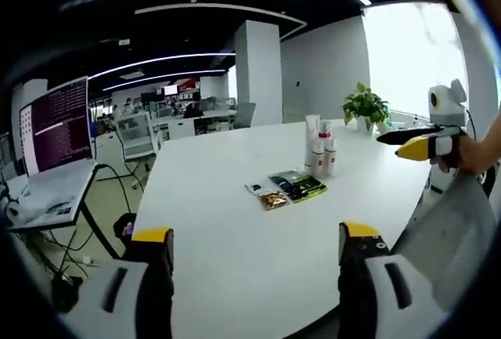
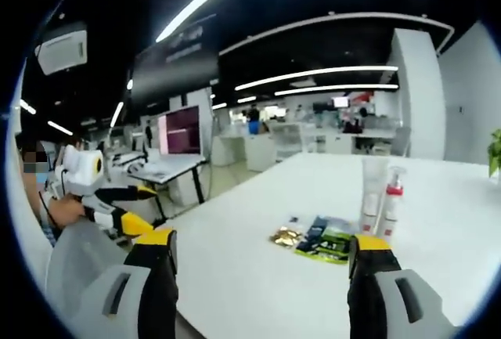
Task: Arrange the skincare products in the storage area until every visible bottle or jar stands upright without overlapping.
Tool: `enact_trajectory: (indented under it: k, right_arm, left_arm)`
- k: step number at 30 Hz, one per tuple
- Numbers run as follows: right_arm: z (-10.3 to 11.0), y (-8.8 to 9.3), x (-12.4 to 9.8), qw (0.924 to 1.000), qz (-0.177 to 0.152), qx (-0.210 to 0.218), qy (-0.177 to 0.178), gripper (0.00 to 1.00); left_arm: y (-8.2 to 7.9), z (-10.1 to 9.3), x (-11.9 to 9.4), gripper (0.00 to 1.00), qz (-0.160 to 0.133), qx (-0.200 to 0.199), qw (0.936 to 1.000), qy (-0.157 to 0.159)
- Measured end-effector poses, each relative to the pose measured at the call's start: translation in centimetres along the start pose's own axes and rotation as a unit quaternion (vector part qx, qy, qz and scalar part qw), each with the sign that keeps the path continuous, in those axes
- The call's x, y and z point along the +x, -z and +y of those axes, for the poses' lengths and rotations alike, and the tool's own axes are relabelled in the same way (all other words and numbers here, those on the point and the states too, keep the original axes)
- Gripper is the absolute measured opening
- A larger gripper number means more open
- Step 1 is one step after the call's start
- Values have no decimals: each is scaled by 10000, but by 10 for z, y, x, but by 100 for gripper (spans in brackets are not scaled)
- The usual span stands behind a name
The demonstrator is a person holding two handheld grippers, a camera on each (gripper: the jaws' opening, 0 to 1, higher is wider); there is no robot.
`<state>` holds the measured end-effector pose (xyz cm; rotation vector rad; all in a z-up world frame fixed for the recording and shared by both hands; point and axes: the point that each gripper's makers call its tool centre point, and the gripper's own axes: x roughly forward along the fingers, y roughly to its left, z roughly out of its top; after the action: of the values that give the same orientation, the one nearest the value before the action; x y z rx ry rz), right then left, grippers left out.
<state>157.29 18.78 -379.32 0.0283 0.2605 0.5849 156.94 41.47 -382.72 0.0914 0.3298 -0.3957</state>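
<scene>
**Both grippers wide, bottles upright mid-table**

Your left gripper [image 1: 254, 249] and right gripper [image 2: 262, 257] both hover over the near edge of the white oval table [image 1: 235, 253], jaws spread apart and holding nothing. The cluster of white skincare bottles with red-capped sprays [image 1: 319, 151] stands upright mid-table, with flat green, black and gold sachets [image 1: 288, 188] lying just beside it.
</scene>
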Motion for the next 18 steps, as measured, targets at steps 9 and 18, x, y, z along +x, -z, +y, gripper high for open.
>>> enact_trajectory:
  k: [9, 18]
  right_arm:
    - [11, 8, 4, 9995, 207, -134, -196, 90]
    - [24, 15, 6, 9982, 377, -286, -378, 88]
  left_arm:
    - [4, 3, -1, 82, 83, 73, 9999, -55]
    - [7, 7, -2, 78, 132, 56, 9999, -95]
